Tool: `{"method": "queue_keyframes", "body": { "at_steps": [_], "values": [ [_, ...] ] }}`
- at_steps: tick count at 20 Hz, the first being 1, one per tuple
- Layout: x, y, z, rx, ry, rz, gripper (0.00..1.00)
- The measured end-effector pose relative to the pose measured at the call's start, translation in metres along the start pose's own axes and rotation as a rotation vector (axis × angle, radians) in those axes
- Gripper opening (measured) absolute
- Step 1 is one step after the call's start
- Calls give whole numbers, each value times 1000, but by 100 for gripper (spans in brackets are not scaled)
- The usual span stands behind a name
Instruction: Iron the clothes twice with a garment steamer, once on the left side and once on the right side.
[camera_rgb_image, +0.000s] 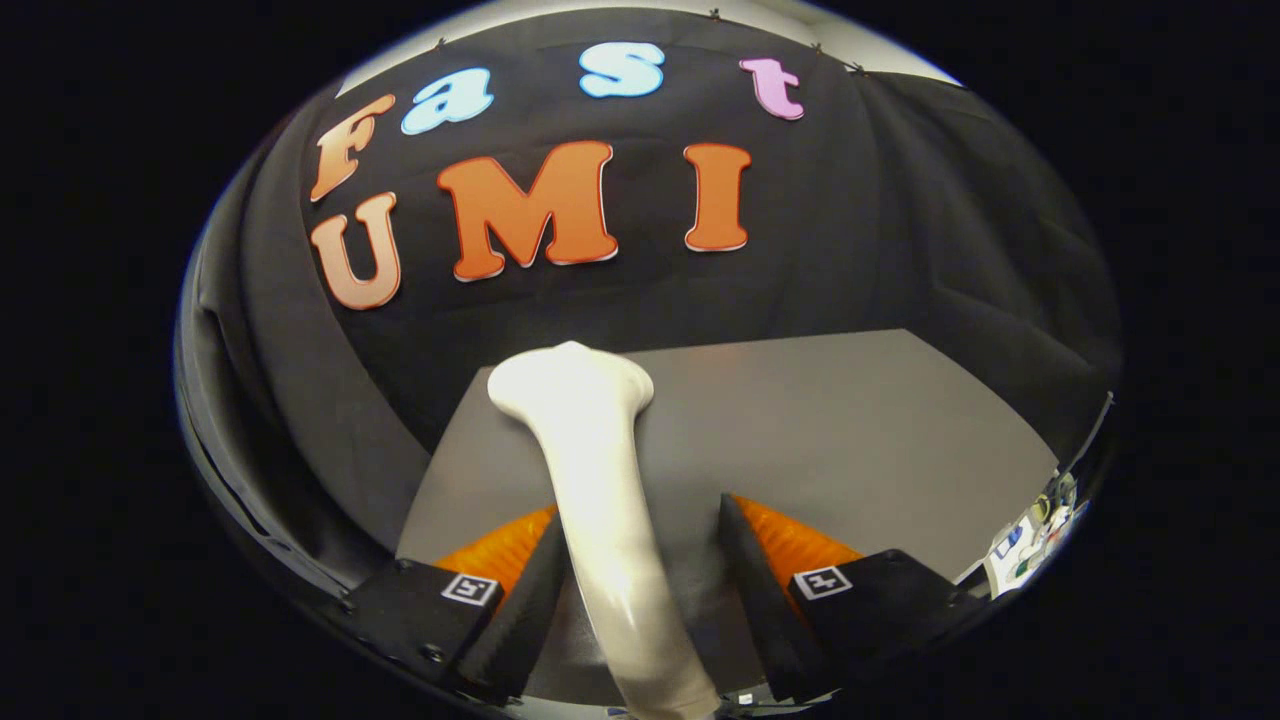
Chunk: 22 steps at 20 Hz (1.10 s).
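Steamer (600, 500) sat between the fingers, white, glossy, long neck running from 6 o'clock up toward 12, ending in a wider flattened head just beyond the fingertips. Head leaned a little toward 11 o'clock. Lower neck passed down out of sight at 6 o'clock.

Gripper (640, 540) was part open. Left finger (520, 590) at 7 o'clock of the neck, its black ribbed pad touching or very nearly touching the neck's side. Right finger (750, 580) at 4 o'clock, a clear gap showing between its pad and the neck. So the jaws bracketed the steamer, but a two-sided squeeze was not seen; firm hold could not be told. Orange ribbed backs showed behind both pads; a square black-and-white marker sat on each finger's black base.

Table (850, 430), grey and matte, spread beyond the fingers from 9 to 3 o'clock, bare grey surface around the steamer head. Black cloth wall (900, 230) rose behind the table from 9 through 12 to 3 o'clock, hanging in folds at both sides. Small clutter (1030, 530) of white and coloured bits lay off the table's edge at 4 o'clock, too small and warped to tell apart.
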<state>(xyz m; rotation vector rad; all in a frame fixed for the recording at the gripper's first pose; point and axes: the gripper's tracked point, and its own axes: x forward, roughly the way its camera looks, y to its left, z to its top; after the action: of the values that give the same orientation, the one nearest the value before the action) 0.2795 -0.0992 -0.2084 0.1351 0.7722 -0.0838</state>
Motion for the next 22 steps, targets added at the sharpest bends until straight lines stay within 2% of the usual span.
{"method": "queue_keyframes", "body": {
  "at_steps": [2,3,6,9,16,22],
  "values": [
    [1,4,1,-1,-18,19,86],
    [1,11,1,-4,-21,38,78],
    [1,9,1,-21,-15,10,55],
    [-3,7,2,-39,-31,-38,45],
    [-32,5,2,-36,-135,-105,45],
    [-94,16,8,-93,-302,-164,44]
  ]
}}
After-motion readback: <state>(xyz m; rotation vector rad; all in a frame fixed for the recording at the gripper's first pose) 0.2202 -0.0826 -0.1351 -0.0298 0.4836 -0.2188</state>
